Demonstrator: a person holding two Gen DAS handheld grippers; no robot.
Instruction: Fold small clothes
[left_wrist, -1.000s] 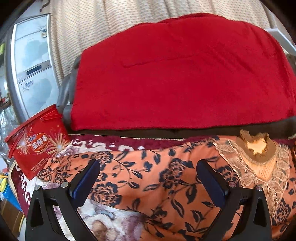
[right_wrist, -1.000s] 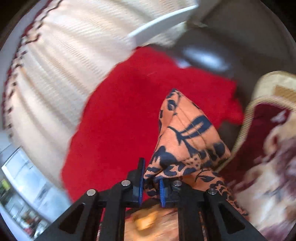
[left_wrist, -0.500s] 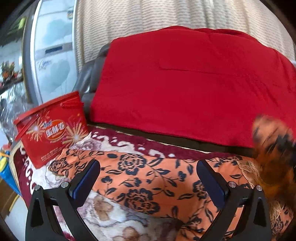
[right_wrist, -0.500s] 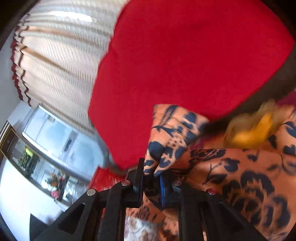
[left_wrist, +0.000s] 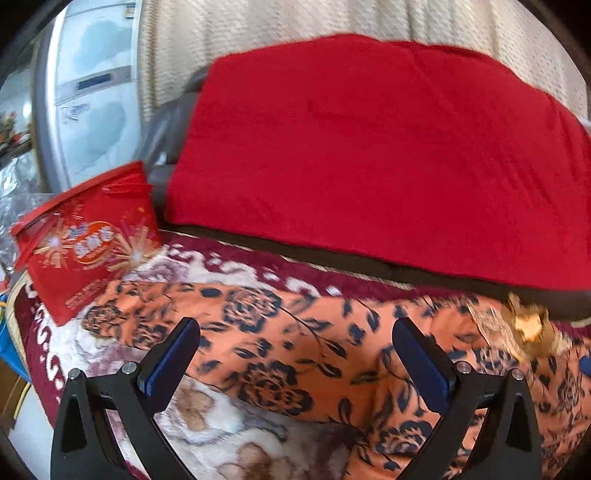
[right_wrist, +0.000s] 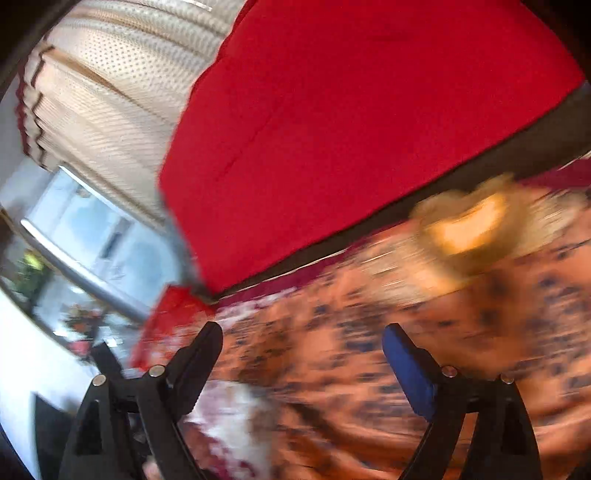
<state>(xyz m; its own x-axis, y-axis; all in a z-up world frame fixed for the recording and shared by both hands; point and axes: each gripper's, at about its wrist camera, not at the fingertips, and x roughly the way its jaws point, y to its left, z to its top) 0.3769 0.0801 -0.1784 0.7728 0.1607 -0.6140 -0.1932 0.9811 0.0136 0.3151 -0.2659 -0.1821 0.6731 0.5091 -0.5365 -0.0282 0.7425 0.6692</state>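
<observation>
An orange garment with dark blue flowers (left_wrist: 295, 354) lies spread across a patterned blanket, its gold lace neckline (left_wrist: 524, 328) at the right. My left gripper (left_wrist: 295, 354) is open and empty, hovering just above the garment's middle. In the right wrist view the same garment (right_wrist: 369, 350) is motion-blurred, its neckline (right_wrist: 469, 225) at the upper right. My right gripper (right_wrist: 301, 354) is open and empty above the cloth.
A red towel (left_wrist: 369, 155) drapes the sofa back behind the garment. A red box (left_wrist: 88, 240) stands at the left on the maroon and white blanket (left_wrist: 221, 435). A fridge (left_wrist: 92, 103) and cream curtains (left_wrist: 295, 22) are beyond.
My right gripper has let go of the garment fold it held and opened. The cloth has dropped flat. Both views have swung slightly.
</observation>
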